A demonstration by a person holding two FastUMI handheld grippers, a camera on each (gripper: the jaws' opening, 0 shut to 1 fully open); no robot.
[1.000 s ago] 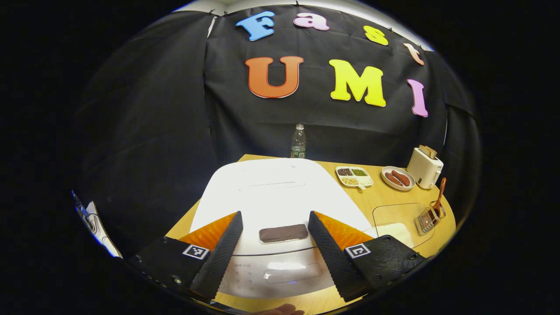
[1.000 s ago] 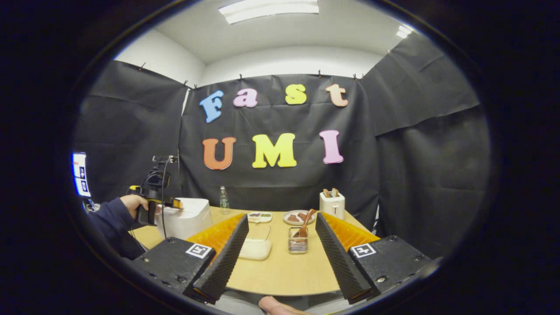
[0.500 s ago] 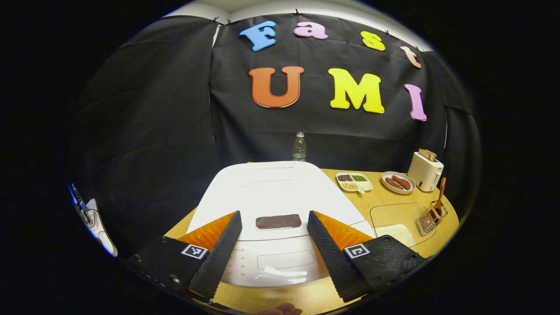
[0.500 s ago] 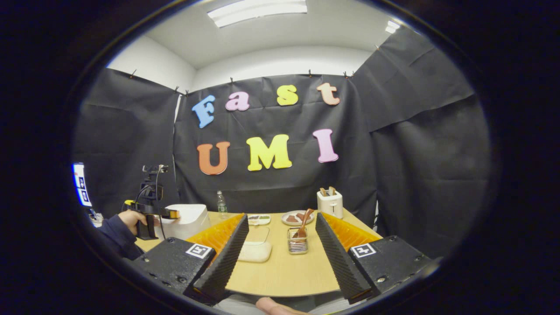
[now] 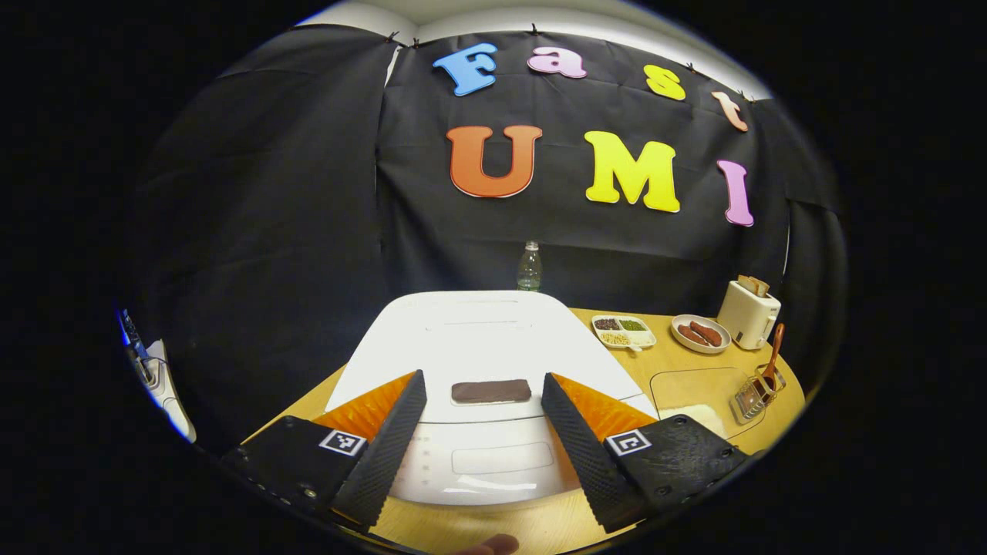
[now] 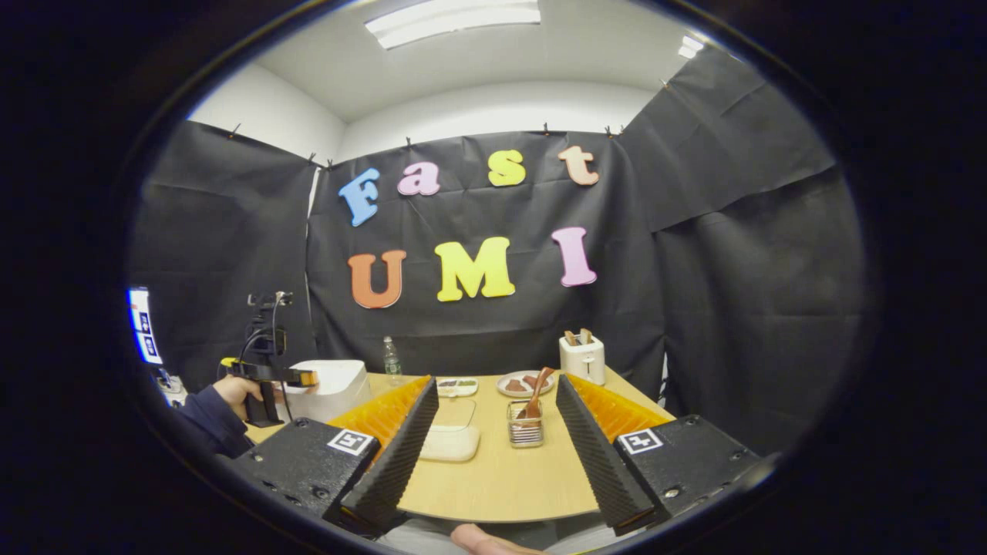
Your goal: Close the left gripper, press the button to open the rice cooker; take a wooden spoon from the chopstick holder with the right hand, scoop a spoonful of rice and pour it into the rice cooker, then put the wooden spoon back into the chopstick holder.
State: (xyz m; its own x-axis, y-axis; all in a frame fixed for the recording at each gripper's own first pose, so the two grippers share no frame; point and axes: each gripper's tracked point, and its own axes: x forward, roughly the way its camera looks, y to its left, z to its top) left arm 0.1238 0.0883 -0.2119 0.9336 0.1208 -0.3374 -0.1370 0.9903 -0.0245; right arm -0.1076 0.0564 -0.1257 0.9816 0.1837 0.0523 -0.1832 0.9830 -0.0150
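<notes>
Two grippers: left gripper and right gripper, fingers wide apart, holding nothing.
Rice cooker: left on the table; rigid, lid down; you press its dark button.
Wooden spoon: light, stiff; grip its upright handle in the chopstick holder, open room around.

White rice cooker (dark button)

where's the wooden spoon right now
The brown wooden spoon stands in the wire chopstick holder on the table's right side, beside the clear rice container.
</notes>
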